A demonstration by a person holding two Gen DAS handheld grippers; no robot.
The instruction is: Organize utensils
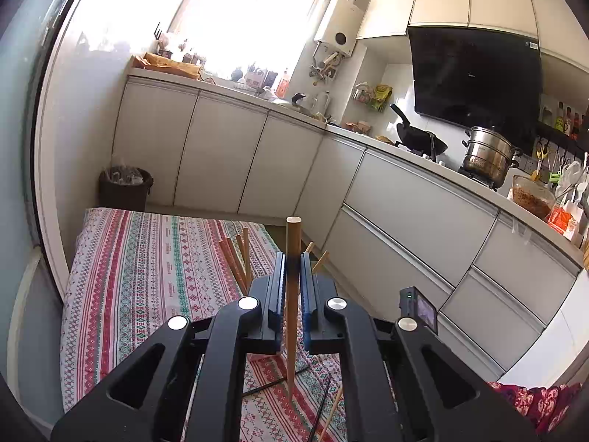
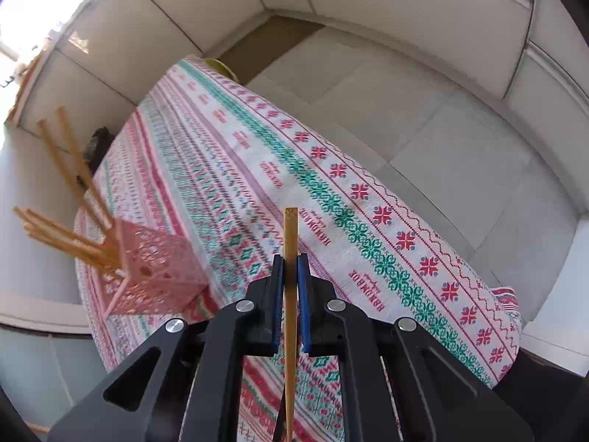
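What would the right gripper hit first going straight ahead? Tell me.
Probably the patterned tablecloth: the right gripper, shut on a chopstick, points down at bare cloth, with the pink holder off to its left.

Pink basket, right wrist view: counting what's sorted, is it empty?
No, the pink basket already has several wooden chopsticks sticking out of it.

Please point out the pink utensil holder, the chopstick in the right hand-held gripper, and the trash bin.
pink utensil holder [image 2: 158, 276], right wrist view, perforated side wall.
chopstick [image 2: 290, 235], right wrist view, upper shaft.
trash bin [image 1: 125, 195], left wrist view, front wall.
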